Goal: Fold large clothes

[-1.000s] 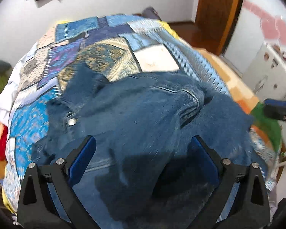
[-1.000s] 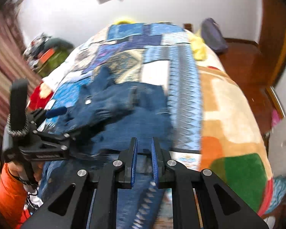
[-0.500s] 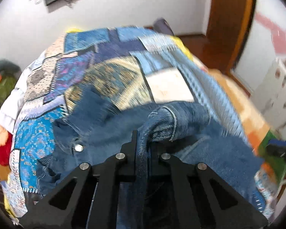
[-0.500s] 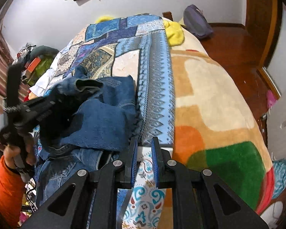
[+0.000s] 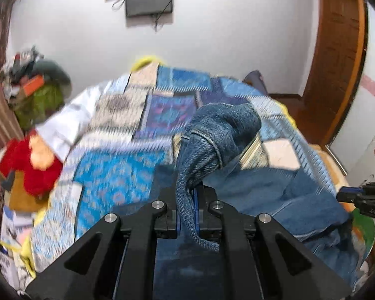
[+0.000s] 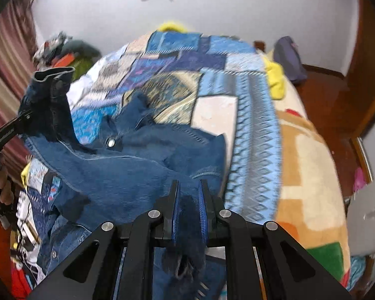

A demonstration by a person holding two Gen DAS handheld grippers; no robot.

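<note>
My left gripper is clamped tight, blue pads pinching a denim fold, raised high at my far left. My right gripper is closed too, fingers nearly together on cloth, held low and forward.

A denim jacket in dark blue, with paler stitching and a silver snap, is being shown on a quilt patched in blues, cream and gold, with a light-blue diamond band. An orange, beige and green blanket is being seen beside it, and a yellow cloth further back. Black frames with blue pads are being displayed by the left gripper and right gripper. The wall is appearing white, the door brown.
</note>
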